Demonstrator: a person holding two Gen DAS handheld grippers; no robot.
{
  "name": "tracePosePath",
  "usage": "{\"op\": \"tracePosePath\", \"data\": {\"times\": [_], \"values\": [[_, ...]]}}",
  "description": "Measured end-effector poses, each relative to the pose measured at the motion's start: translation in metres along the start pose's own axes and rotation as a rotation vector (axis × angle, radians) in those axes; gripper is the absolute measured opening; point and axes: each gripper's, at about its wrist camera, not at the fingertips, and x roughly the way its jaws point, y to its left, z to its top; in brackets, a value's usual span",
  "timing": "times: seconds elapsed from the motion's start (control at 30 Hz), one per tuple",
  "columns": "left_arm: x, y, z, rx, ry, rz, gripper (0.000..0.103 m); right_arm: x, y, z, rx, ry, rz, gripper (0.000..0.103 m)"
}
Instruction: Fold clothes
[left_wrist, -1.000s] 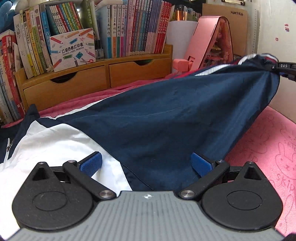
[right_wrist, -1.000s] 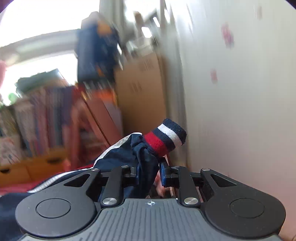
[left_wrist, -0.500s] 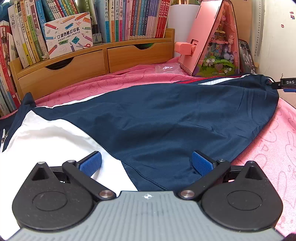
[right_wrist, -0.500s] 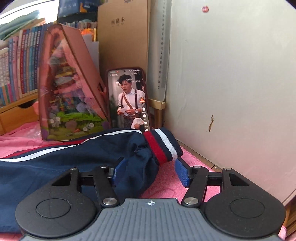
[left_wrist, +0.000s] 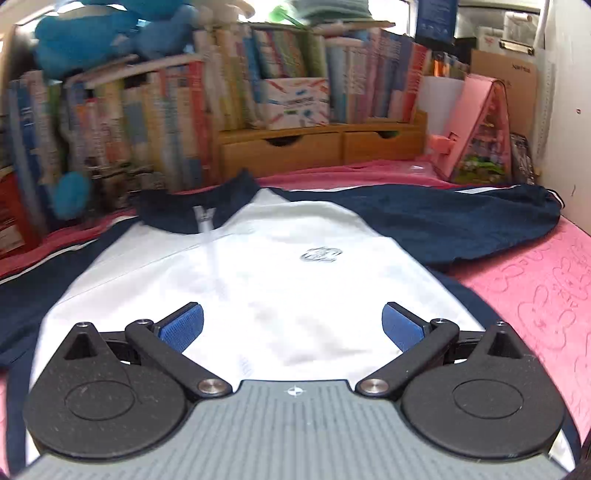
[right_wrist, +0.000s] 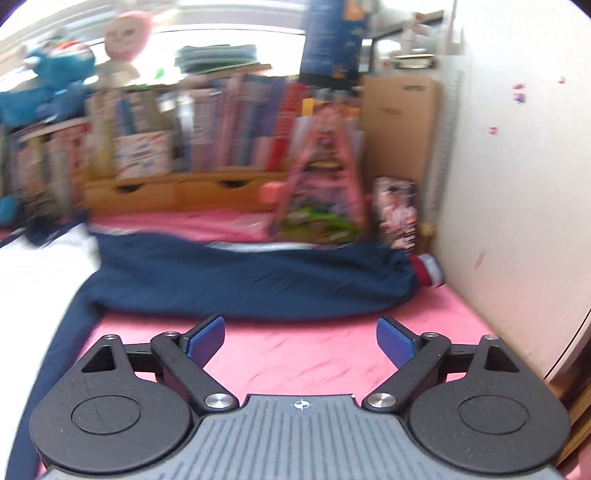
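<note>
Spread flat on a pink blanket (left_wrist: 535, 295), a navy-and-white zip jacket (left_wrist: 266, 266) lies front up, its collar toward the bookshelf and a small emblem (left_wrist: 320, 254) on the white chest panel. Its navy sleeve (right_wrist: 240, 280) stretches out sideways to the wall, ending in a red, white and navy striped cuff (right_wrist: 426, 271) that rests on the blanket beside the white wall (right_wrist: 517, 184).

The left gripper (left_wrist: 291, 325) hovers over the white chest panel with its blue pads spread wide and nothing between them. The right gripper (right_wrist: 301, 341) hangs above bare pink blanket just short of the sleeve; its jaws have just been opening and now stand wide, released, with only blanket showing between the pads.

Behind the jacket, a wooden desk organiser (left_wrist: 321, 147) sits at the back of the blanket with two drawers, both closed, so their contents cannot be seen. A row of upright books (left_wrist: 369, 85) and a white illustrated box (left_wrist: 297, 101) stand on top of it. More books (left_wrist: 110, 140) fill the left side, with blue plush toys (left_wrist: 92, 33) above them. To the right stand a pink triangular miniature house (left_wrist: 480, 136), a cardboard sheet (right_wrist: 400, 140) and a phone (right_wrist: 397, 212) propped upright near the wall. The blanket carries embossed rabbit outlines. Much of the right wrist view is blurred.
</note>
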Motion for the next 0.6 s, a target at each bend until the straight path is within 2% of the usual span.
{"op": "tracePosePath", "data": {"times": [0.13, 0.27, 0.4, 0.53, 0.6], "values": [[-0.086, 0.033, -0.054, -0.127, -0.028, 0.075, 0.103, -0.047, 0.057, -0.039, -0.052, 0.071, 0.160, 0.092], [-0.140, 0.041, -0.096, -0.202, -0.016, 0.186, 0.103, -0.082, 0.113, -0.071, -0.073, 0.137, 0.288, 0.093], [-0.161, 0.036, -0.119, -0.235, 0.034, 0.192, 0.103, -0.108, 0.160, -0.092, -0.105, 0.203, 0.387, 0.094], [-0.163, 0.021, -0.137, -0.210, 0.095, 0.179, 0.103, -0.124, 0.188, -0.104, -0.155, 0.228, 0.408, 0.094], [-0.164, 0.013, -0.142, -0.190, 0.094, 0.155, 0.103, -0.130, 0.197, -0.107, -0.169, 0.233, 0.423, 0.094]]}}
